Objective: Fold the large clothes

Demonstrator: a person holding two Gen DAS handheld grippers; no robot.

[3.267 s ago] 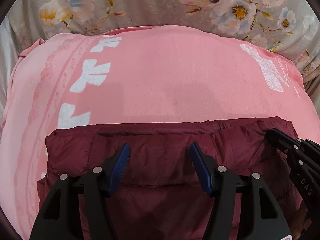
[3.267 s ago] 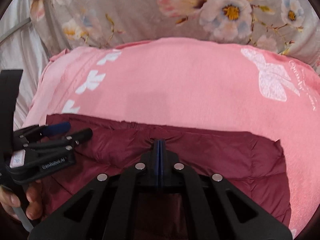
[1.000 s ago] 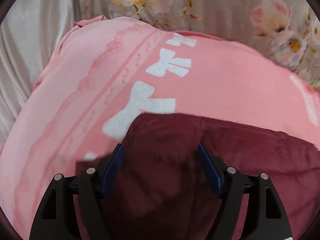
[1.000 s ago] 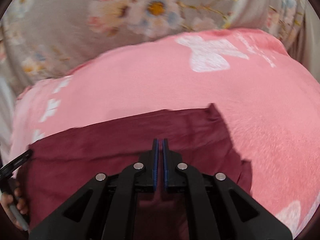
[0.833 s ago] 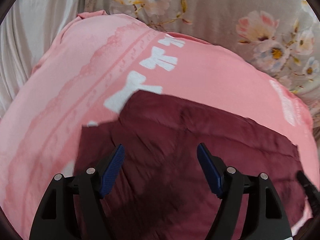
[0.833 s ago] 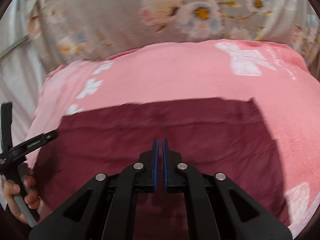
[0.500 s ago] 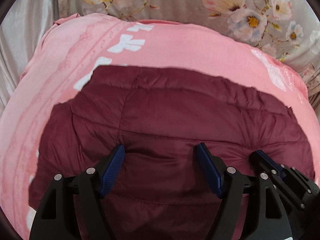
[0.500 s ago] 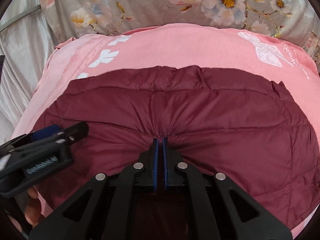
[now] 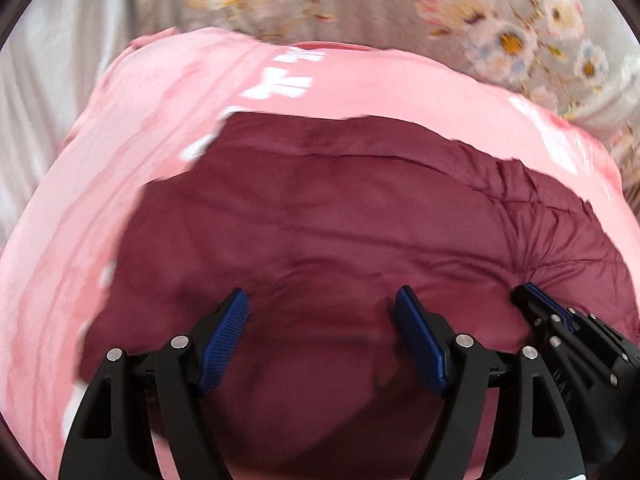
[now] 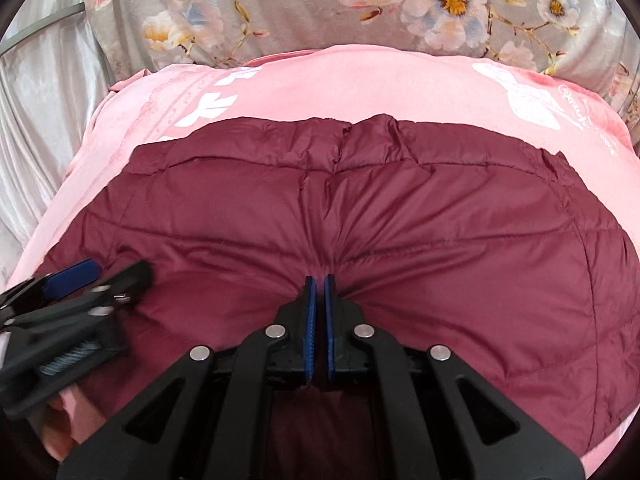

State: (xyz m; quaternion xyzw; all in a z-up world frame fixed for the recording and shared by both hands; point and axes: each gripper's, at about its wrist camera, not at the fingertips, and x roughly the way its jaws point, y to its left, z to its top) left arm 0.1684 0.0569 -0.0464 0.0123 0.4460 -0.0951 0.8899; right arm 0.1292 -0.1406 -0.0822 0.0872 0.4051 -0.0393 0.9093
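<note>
A dark red quilted puffer jacket point(image 9: 340, 220) lies spread on a pink blanket point(image 9: 380, 80); it also shows in the right wrist view point(image 10: 400, 208). My left gripper point(image 9: 322, 300) is open and empty, its blue pads wide apart just above the jacket's near part. My right gripper point(image 10: 320, 280) is shut on a pinch of the jacket's fabric, which puckers around the pads. The right gripper also shows at the right edge of the left wrist view point(image 9: 536, 300), and the left gripper at the left of the right wrist view point(image 10: 104, 276).
The pink blanket point(image 10: 360, 80) has white bow prints and covers a bed. A grey floral cover point(image 10: 320, 4) lies beyond it. Pale satin fabric point(image 10: 40, 120) lies at the left.
The jacket was swung up and laid out flat over the blanket, far edge now further away. The right gripper stays shut on it. The left gripper stays open, still shifting.
</note>
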